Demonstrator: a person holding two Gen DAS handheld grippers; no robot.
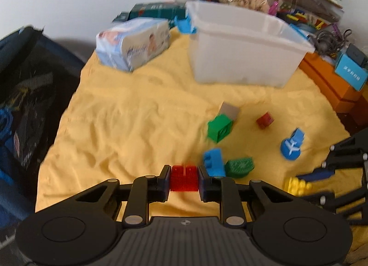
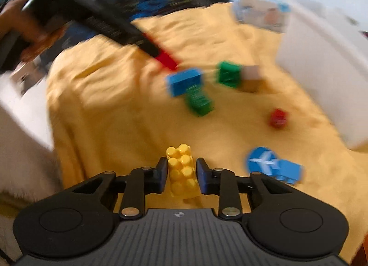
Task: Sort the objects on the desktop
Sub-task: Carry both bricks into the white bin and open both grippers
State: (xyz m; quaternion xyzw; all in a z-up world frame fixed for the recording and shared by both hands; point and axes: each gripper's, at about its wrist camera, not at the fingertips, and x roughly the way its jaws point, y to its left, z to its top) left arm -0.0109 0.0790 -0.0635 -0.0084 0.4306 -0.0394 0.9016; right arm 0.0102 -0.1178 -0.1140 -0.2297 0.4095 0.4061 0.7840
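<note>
My left gripper [image 1: 184, 170] is shut on a translucent red brick [image 1: 184, 181], held a little above the yellow cloth [image 1: 126, 128]. In the right wrist view the same gripper reaches in from the upper left, with the red brick [image 2: 166, 59] at its tip. A yellow studded brick [image 2: 181, 174] stands lengthwise in my right gripper [image 2: 181, 164], whose pads press on its sides. Loose on the cloth lie a blue brick [image 1: 215, 162], a green ridged piece [image 1: 240, 167], a green cube [image 1: 219, 129], a small red cube [image 1: 265, 120] and a blue airplane sign piece [image 1: 291, 147].
A clear plastic bin [image 1: 246, 43] stands at the back of the cloth, with a pack of wipes [image 1: 133, 43] to its left. Orange boxes [image 1: 329, 82] line the right edge. A dark bag [image 1: 27, 93] lies off the left edge. A grey-tan block [image 1: 228, 110] sits behind the green cube.
</note>
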